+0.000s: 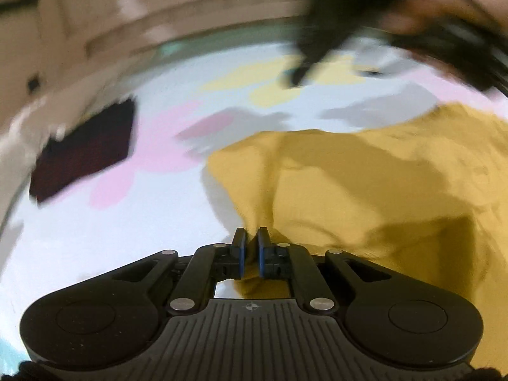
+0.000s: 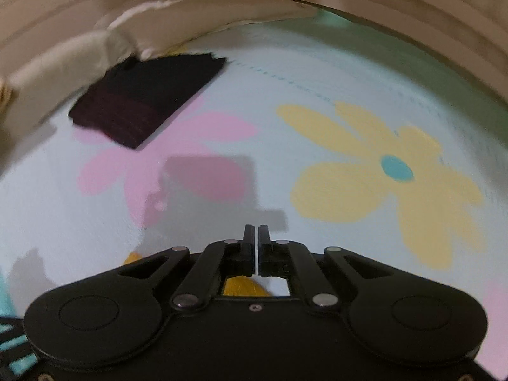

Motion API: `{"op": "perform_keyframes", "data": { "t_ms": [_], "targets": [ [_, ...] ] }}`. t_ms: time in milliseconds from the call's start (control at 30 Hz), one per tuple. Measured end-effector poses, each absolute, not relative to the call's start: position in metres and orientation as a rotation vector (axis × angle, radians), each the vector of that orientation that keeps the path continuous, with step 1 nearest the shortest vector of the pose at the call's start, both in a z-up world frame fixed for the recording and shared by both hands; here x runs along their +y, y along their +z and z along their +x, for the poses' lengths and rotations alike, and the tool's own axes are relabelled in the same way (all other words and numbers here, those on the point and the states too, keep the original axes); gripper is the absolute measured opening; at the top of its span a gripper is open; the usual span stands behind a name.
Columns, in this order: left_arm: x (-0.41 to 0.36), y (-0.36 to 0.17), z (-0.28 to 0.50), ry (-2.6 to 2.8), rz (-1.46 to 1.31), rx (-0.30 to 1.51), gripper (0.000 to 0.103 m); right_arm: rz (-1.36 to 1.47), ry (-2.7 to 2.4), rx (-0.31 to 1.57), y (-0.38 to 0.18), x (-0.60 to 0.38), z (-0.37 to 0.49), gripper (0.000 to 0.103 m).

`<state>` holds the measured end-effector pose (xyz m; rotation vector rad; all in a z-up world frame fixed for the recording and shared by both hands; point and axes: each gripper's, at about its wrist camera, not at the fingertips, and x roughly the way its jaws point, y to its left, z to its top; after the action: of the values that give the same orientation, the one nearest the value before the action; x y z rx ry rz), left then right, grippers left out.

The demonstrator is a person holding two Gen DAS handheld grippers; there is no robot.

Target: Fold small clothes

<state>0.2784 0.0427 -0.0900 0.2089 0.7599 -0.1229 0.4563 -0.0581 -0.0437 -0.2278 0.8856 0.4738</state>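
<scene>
Left gripper [image 1: 251, 238]: fingers pinching a bunched edge of the yellow cloth [image 1: 365, 184], which fans away from the tips toward 1–3 o'clock in the left view. Likely held by an edge so the cloth can be lifted and laid out or folded over.
Right gripper [image 2: 256, 238]: fingers pressed nearly together, only a thin slit between them, nothing visibly between the tips. In the left view it shows as a dark blurred shape at 1 o'clock, above the far side of the cloth.
Yellow cloth, right view: only a scrap seen under the gripper body at 6 o'clock.
Cloth state: rumpled, part raised; by my reading the fold is not yet made.
Sheet [image 2: 95, 222]: pale blue with pink and yellow flowers; the working surface.
Dark cloth [image 2: 143, 101]: folded rectangle at 10–11 o'clock, well apart from the yellow one; seemingly a finished piece set aside.
Beige bedding [image 2: 63, 63]: touching the dark cloth's far corner.
In the way: nothing between the grippers and the open sheet.
</scene>
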Motion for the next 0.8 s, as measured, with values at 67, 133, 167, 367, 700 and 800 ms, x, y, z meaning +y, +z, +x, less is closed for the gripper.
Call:
{"op": "perform_keyframes", "data": {
  "t_ms": [67,133,167,367,700,800],
  "targets": [
    [0.066,-0.084,0.288,-0.066,0.138,0.797,0.009,-0.175,0.446,0.894,-0.041,-0.075,0.448,0.015],
    [0.085,-0.078,0.294,0.002,0.099,0.821,0.009,-0.134,0.401,0.904,-0.037,-0.098,0.438,0.015],
    [0.094,-0.076,0.298,0.025,0.08,0.833,0.009,-0.115,0.38,0.908,-0.037,-0.111,0.432,0.015],
    [0.098,-0.044,0.312,0.002,0.007,0.82,0.01,-0.005,0.223,0.92,-0.031,-0.21,0.382,0.016],
    [0.019,-0.083,0.323,-0.135,0.186,0.953,0.067,0.039,0.054,1.022,-0.066,-0.293,0.321,0.057],
    [0.024,-0.087,0.322,-0.103,0.222,0.929,0.087,-0.021,-0.02,1.004,-0.077,-0.308,0.305,0.066]
  ]
}}
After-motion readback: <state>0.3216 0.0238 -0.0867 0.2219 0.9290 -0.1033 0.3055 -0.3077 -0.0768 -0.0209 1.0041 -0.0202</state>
